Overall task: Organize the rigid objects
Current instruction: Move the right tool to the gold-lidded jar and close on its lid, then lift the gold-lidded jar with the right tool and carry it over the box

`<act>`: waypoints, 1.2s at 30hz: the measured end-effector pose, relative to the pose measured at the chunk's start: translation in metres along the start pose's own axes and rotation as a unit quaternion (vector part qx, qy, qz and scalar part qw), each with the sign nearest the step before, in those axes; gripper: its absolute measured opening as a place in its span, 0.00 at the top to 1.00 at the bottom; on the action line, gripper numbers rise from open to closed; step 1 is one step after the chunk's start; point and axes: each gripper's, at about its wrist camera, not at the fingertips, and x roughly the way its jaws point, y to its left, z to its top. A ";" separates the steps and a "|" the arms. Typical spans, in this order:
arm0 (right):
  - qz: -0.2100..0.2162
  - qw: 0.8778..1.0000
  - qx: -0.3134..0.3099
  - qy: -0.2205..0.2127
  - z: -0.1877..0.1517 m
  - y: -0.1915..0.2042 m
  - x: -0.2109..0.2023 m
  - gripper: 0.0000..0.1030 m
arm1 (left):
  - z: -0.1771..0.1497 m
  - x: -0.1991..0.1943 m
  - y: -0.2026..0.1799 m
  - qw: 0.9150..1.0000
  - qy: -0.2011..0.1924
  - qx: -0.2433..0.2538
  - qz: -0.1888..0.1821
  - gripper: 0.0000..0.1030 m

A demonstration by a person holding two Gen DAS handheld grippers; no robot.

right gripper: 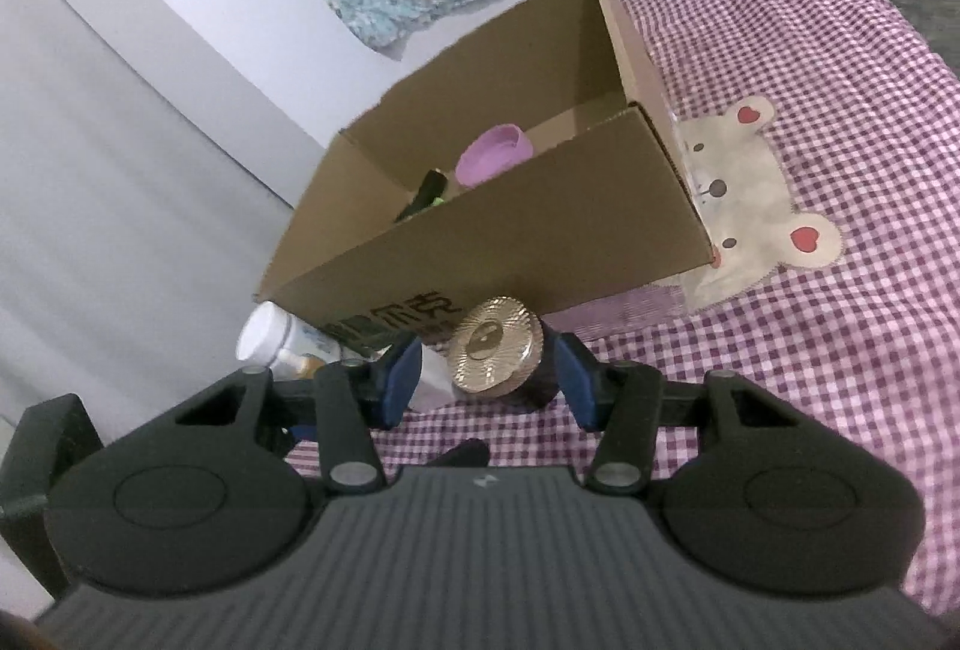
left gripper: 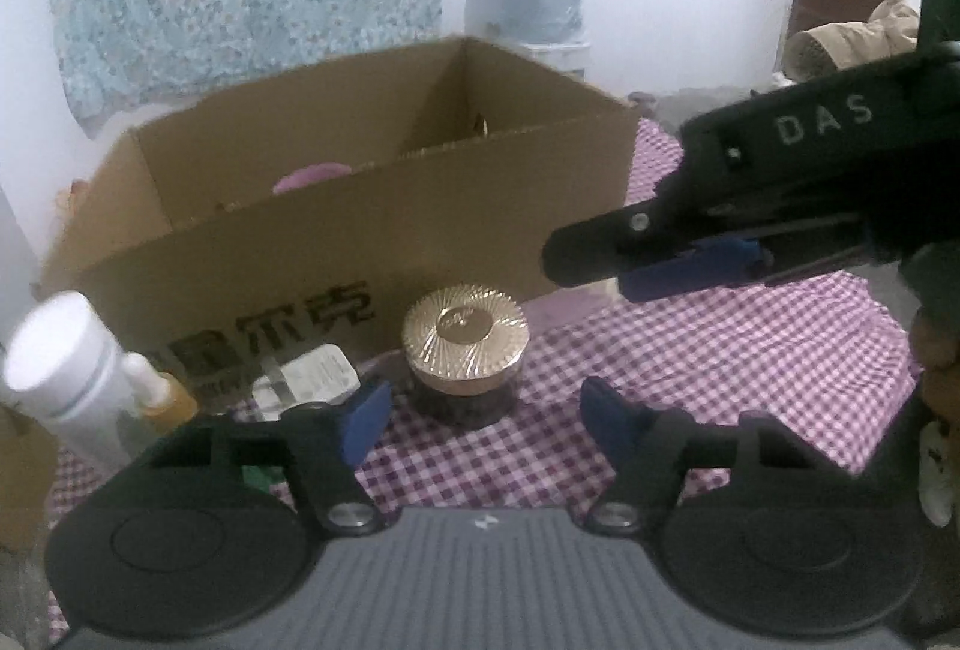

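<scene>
1. The left gripper (left gripper: 480, 410) has its jaws apart, with nothing between the blue pads (left gripper: 363, 419).
2. The gold-lidded jar (left gripper: 465, 356) stands upright on the purple checked cloth (left gripper: 720, 350), just ahead of the left jaws and closer to the left-hand pad.
3. Beyond the jar, the open cardboard box (left gripper: 360, 230) stands on the cloth; its printed front wall faces the left jaws.
4. To the left of the left jaws stand a white bottle (left gripper: 66, 362), a small orange bottle (left gripper: 162, 392) and a white packet (left gripper: 312, 374), all in front of the box wall.
5. The right gripper (right gripper: 489, 374) has its jaws part open. In the right wrist view the jar appears between the blue pads; whether the pads press on it cannot be told.
6. In the left wrist view the right gripper enters from the right, above the cloth and to the right of the jar, apart from it.
7. Inside the box, past the right jaws, lie a purple lid (right gripper: 492, 155) and a dark green-tipped item (right gripper: 426, 194).
8. A bear patch (right gripper: 750, 194) on the cloth lies right of the box.
</scene>
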 end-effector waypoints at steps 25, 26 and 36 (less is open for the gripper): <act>-0.014 0.997 0.045 0.064 0.003 -0.016 0.036 0.63 | -0.008 0.017 -0.013 0.998 0.019 0.008 -0.058 0.43; -0.016 0.997 0.045 0.065 0.001 -0.017 0.032 0.63 | -0.010 0.016 -0.016 0.998 0.019 0.009 -0.064 0.43; -0.014 0.995 0.082 0.046 -0.005 -0.034 -0.001 0.63 | -0.016 0.004 -0.022 0.998 -0.001 0.027 -0.056 0.36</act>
